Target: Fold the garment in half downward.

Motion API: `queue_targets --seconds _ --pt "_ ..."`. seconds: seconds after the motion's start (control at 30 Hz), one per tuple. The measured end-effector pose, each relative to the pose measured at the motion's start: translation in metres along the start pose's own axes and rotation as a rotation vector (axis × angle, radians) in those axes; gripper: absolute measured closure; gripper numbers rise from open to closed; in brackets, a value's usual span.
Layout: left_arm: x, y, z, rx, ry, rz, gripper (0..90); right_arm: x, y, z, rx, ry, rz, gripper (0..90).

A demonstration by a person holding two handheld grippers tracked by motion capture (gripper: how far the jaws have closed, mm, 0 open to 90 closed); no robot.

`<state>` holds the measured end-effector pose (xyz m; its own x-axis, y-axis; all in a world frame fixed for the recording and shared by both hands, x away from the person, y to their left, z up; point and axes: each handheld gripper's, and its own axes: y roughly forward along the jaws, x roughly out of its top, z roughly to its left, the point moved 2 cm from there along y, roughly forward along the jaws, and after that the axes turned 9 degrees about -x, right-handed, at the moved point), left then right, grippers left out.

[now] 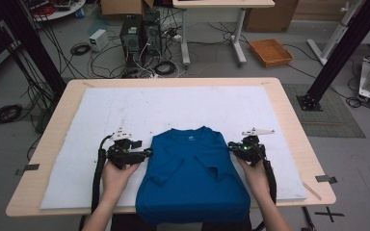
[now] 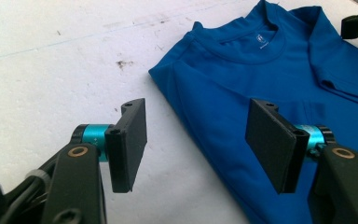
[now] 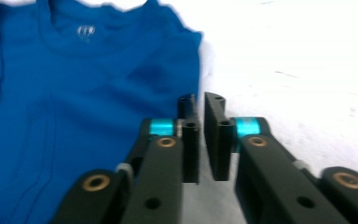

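A blue T-shirt (image 1: pixel 192 168) lies flat on the white board (image 1: pixel 125 110), collar away from me and both sleeves folded in over the front. Its hem hangs over the near table edge. My left gripper (image 1: pixel 147 153) is open at the shirt's left shoulder edge. In the left gripper view its jaws (image 2: pixel 196 135) straddle the edge of the shirt (image 2: pixel 270 70), low over the board, with nothing gripped. My right gripper (image 1: pixel 231 146) sits at the shirt's right shoulder edge. Its jaws (image 3: pixel 200 135) are nearly together with only a thin gap, just beside the shirt (image 3: pixel 74 93) and over bare board.
The board covers most of a wooden table (image 1: pixel 294 125). Beyond the table, on the floor, are computer towers (image 1: pixel 132 33), loose cables, another desk's legs and an orange tray (image 1: pixel 270 52). Black frame posts stand at the far left and right.
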<state>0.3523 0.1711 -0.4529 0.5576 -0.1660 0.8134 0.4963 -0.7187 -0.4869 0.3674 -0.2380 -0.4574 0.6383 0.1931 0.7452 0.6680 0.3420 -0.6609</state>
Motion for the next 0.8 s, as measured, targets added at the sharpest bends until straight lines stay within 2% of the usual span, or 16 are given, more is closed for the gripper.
queue_targets --seconds 0.07,0.13,0.2,0.3,0.37,0.43,0.47,0.53,0.6,0.67,0.73,0.8 --pt "0.002 0.002 0.003 0.004 -0.013 -0.016 38.7 0.004 -0.003 -0.004 0.03 0.032 -0.04 75.7" --pt "0.004 0.005 0.007 0.005 -0.035 -0.022 38.7 0.01 -0.002 -0.004 0.047 0.037 -0.072 70.9" --pt "0.007 0.009 0.011 -0.002 -0.07 -0.02 38.7 0.015 0.005 -0.004 0.043 0.052 -0.071 69.0" --pt "0.01 0.018 0.017 0.032 -0.085 0.001 38.7 0.014 0.022 -0.003 0.069 0.07 -0.031 68.0" --pt "0.012 0.024 0.021 0.049 -0.101 0.01 38.9 0.017 0.028 -0.001 0.051 0.044 0.005 70.5" --pt "0.012 0.029 0.025 0.072 -0.122 0.024 39.8 0.02 0.029 0.001 0.045 0.021 -0.005 85.5" --pt "0.013 0.029 0.025 0.087 -0.116 0.015 44.1 0.022 0.03 0.002 0.019 -0.004 0.011 89.6" --pt "0.013 0.03 0.026 0.092 -0.111 0.026 54.9 0.023 0.032 0.001 -0.019 -0.008 0.038 90.0" --pt "0.013 0.03 0.024 0.12 -0.081 0.037 60.5 0.022 0.032 -0.001 -0.027 0.013 0.037 90.0" --pt "0.013 0.03 0.024 0.127 -0.082 0.039 63.0 0.021 0.03 -0.004 -0.047 0.032 0.034 90.0" --pt "0.014 0.029 0.024 0.131 -0.085 0.041 63.0 0.02 0.029 -0.007 -0.047 0.041 0.03 90.0" --pt "0.014 0.029 0.023 0.12 -0.079 0.032 61.8 0.02 0.026 -0.009 -0.07 0.035 0.016 89.1"
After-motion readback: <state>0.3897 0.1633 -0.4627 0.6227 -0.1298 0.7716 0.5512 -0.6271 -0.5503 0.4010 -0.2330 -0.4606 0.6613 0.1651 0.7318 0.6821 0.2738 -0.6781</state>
